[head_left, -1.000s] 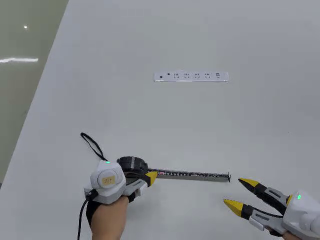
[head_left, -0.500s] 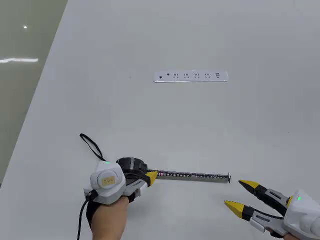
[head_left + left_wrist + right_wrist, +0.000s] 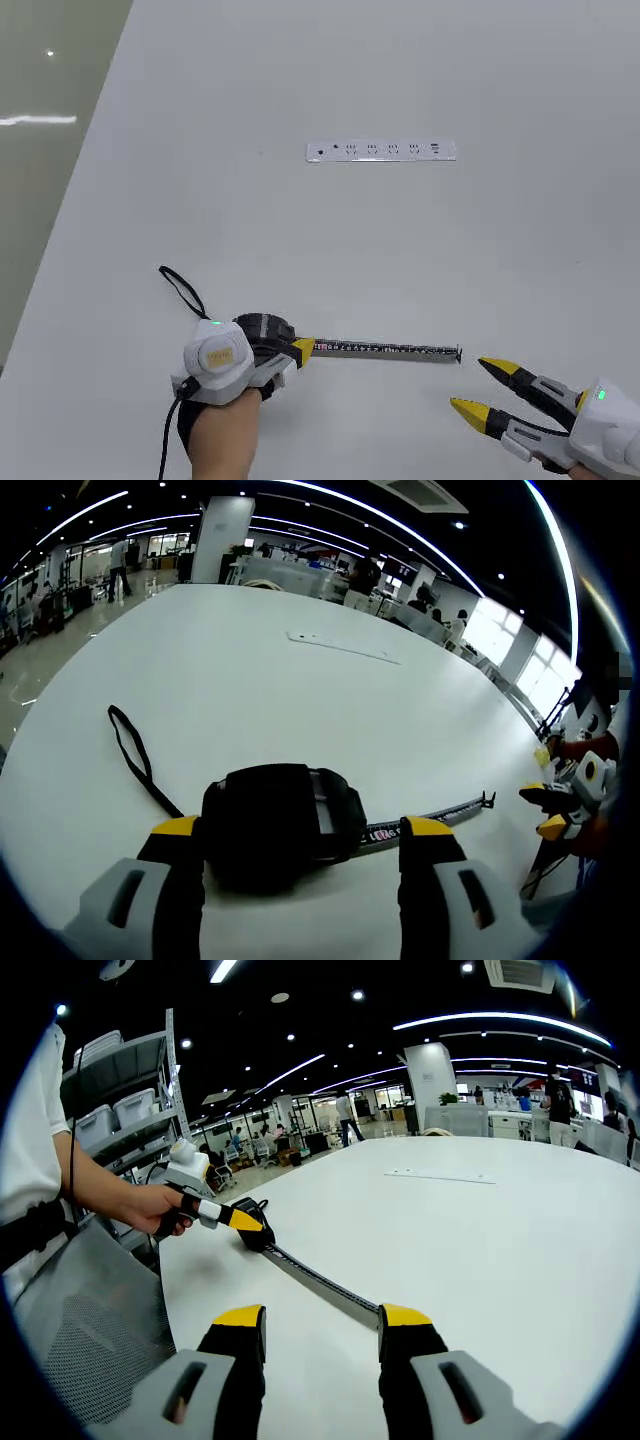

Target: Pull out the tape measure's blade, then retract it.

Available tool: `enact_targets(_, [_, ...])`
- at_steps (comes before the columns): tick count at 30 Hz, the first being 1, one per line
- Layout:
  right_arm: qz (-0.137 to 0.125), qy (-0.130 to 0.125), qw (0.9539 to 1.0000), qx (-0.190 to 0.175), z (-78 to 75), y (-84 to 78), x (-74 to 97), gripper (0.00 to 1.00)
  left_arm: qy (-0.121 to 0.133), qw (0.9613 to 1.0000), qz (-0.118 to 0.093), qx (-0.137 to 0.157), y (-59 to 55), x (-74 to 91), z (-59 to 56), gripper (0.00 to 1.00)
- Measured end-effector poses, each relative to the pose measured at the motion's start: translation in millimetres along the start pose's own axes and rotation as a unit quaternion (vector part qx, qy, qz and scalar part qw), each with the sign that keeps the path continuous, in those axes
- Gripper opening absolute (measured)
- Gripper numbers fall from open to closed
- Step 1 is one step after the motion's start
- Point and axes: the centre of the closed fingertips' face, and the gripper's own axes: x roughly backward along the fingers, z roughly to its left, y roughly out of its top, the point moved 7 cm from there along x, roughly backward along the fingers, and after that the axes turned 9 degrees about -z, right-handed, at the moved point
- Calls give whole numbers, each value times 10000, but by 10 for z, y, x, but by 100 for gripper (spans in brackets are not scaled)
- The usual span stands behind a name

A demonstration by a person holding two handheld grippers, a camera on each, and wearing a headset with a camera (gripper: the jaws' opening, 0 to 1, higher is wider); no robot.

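The tape measure [image 3: 263, 329] is lying on the white table [image 3: 300, 220], near the edge closest to the person, with its black wrist strap [image 3: 180, 288] trailing away across the top. The left gripper [image 3: 285, 341] is sitting right over the black case, with its yellow-tipped jaws spread wide and one on each side of it. In the left gripper view the case is filling most of the space between them, though a thin gap seems to be showing on the side where the blade comes out, so I cannot tell whether they are actually pinching it.

The blade [image 3: 385, 349] is lying pulled out, flat along the table and running straight toward the right gripper [image 3: 480, 387], with its hook [image 3: 458, 352] at the far end. That gripper is hovering just beside the hook without touching it. Its jaws are standing well apart with nothing between them (the right gripper view is looking straight down the blade to the case).

Farther back on the table a white power strip [image 3: 380, 151] is lying, well apart from everything else.
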Motion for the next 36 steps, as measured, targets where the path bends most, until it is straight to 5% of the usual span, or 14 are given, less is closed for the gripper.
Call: enact_targets(36, [-76,-107,9999,-100,-115,-41,50,43,827,9960,16,322,-2,-71,17,71])
